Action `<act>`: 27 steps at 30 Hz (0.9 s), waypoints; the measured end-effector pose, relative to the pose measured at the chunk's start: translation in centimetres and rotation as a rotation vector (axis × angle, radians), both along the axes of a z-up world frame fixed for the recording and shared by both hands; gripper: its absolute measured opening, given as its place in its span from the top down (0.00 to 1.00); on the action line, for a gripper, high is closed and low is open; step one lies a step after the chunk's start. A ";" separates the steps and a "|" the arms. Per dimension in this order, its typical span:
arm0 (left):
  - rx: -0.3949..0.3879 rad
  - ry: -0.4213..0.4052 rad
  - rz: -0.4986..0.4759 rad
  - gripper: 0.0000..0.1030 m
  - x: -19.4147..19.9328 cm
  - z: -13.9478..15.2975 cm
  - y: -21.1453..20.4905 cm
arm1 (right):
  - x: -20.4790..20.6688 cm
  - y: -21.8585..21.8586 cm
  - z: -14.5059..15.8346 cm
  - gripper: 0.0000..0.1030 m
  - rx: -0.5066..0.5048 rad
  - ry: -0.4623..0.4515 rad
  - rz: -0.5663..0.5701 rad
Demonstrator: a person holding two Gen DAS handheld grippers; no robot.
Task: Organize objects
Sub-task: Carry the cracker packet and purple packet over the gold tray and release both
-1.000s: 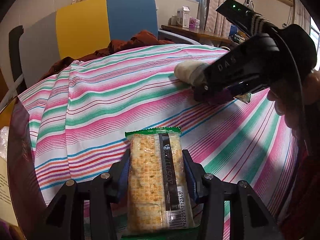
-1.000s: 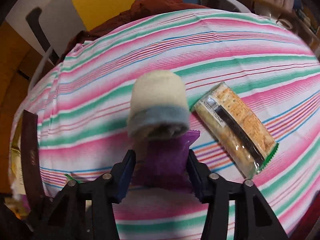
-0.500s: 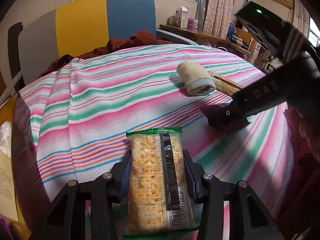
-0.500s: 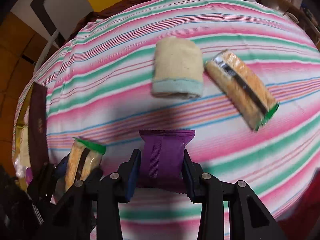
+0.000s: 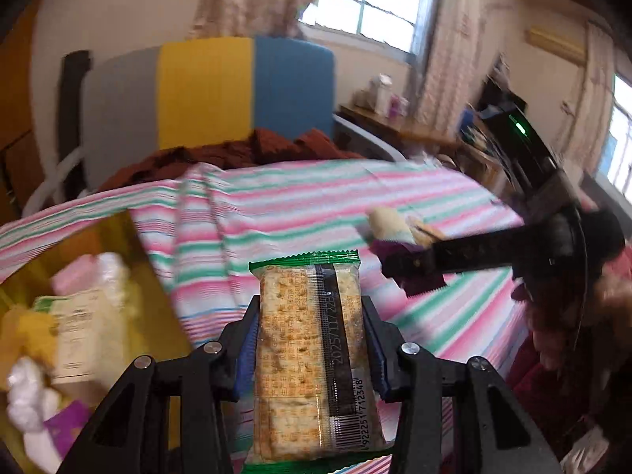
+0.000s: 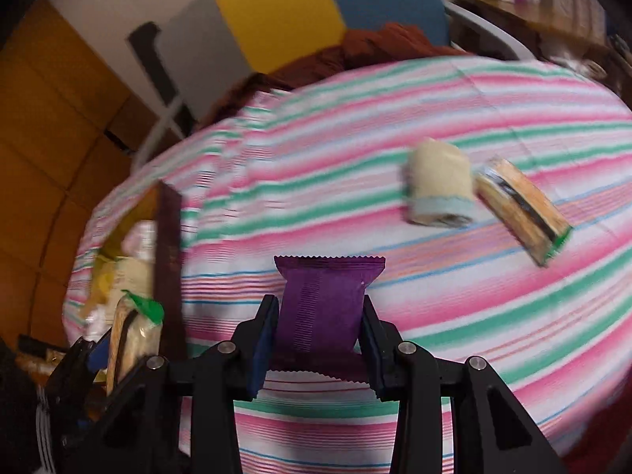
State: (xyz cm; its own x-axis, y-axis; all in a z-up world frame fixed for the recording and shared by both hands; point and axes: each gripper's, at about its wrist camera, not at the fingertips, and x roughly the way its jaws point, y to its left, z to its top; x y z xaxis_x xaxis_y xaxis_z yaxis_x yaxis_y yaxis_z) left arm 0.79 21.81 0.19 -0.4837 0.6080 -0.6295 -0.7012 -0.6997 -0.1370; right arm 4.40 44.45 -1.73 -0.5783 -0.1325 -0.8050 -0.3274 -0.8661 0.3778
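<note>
My left gripper [image 5: 310, 339] is shut on a green-edged cracker pack [image 5: 312, 351], held above the striped tablecloth [image 5: 276, 205]. At the left of this view a gold-lined box [image 5: 130, 260] holds several packets. My right gripper [image 6: 318, 328] is shut on a purple snack packet [image 6: 322, 308], lifted off the cloth. In the right wrist view the left gripper [image 6: 118, 351] with its cracker pack [image 6: 132, 331] shows at lower left, next to the box's dark wall [image 6: 170, 260]. A rolled cream towel [image 6: 438, 187] and a second cracker pack [image 6: 521, 211] lie on the cloth at right.
A chair with grey, yellow and blue panels [image 5: 205, 91] stands behind the table, a brown cloth [image 5: 245, 154] heaped before it. A wooden shelf with small boxes [image 5: 387, 106] is at the back right. A hand [image 5: 572, 316] holds the right gripper.
Both grippers have swung left toward the box, each carrying its packet. The towel and second cracker pack now lie farther right in the right wrist view.
</note>
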 end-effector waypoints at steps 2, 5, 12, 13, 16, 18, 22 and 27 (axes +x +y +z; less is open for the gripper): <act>0.020 0.019 0.063 0.55 -0.6 1.1 -2.3 | -1.2 -2.6 0.8 0.61 0.002 0.037 0.056; 0.049 0.020 0.167 0.55 -1.8 1.9 -6.1 | -2.3 -6.6 1.8 0.61 0.000 0.078 0.154; 0.060 -0.002 0.416 0.55 -5.1 1.9 -14.6 | -4.5 -14.7 3.0 0.61 -0.011 0.123 0.328; 0.061 -0.006 0.443 0.55 -5.6 1.9 -15.4 | -4.9 -15.6 2.9 0.61 -0.009 0.122 0.344; 0.066 -0.025 0.474 0.54 -7.0 1.6 -16.9 | -5.8 -17.8 2.1 0.58 -0.009 0.094 0.385; 0.068 -0.050 0.494 0.49 -7.6 1.1 -17.2 | -6.2 -18.4 1.1 0.43 -0.034 0.073 0.393; 0.081 -0.091 0.512 0.40 -8.0 0.1 -17.8 | -5.9 -18.7 0.0 0.39 -0.029 0.041 0.389; 0.079 -0.073 0.550 0.40 -7.1 0.1 -18.6 | -5.1 -19.0 -0.1 0.36 0.002 0.036 0.379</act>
State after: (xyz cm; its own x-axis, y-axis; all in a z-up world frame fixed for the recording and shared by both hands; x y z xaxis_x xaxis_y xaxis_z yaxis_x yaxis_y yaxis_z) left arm -6.35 3.22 0.31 -0.6998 0.3245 -0.6364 -0.2221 -0.9455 -0.2380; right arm -0.70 25.43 -1.87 -0.5164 -0.3404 -0.7858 0.0296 -0.9241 0.3810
